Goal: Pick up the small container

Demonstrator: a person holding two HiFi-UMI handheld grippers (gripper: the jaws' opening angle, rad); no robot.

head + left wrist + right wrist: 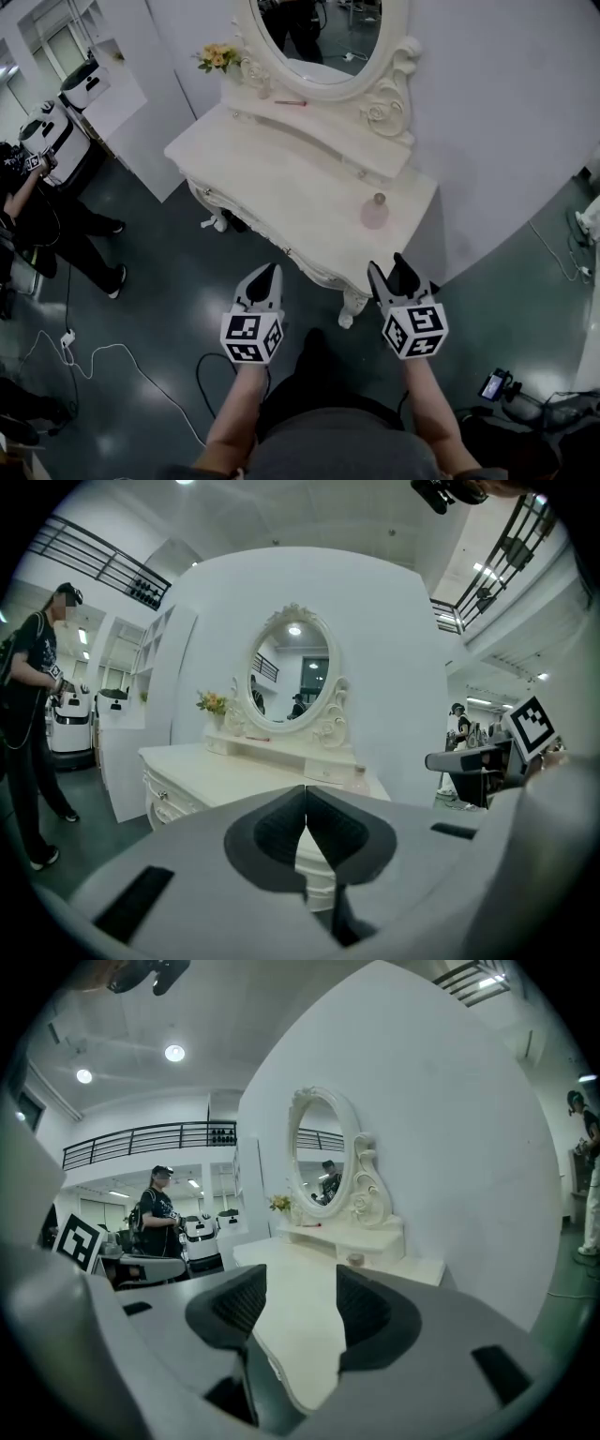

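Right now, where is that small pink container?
In the head view, the small container stands on the white dressing table near its right end. It is a little ahead of the right gripper.

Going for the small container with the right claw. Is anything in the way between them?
Nothing visible does. The small container stands alone near the right end of the dressing table. Only bare tabletop lies between it and the right claw, which is open and empty.

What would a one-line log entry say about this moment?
left gripper: shut, empty | right gripper: open, empty | small container: upright on dressing table, untouched | pickup: not yet done
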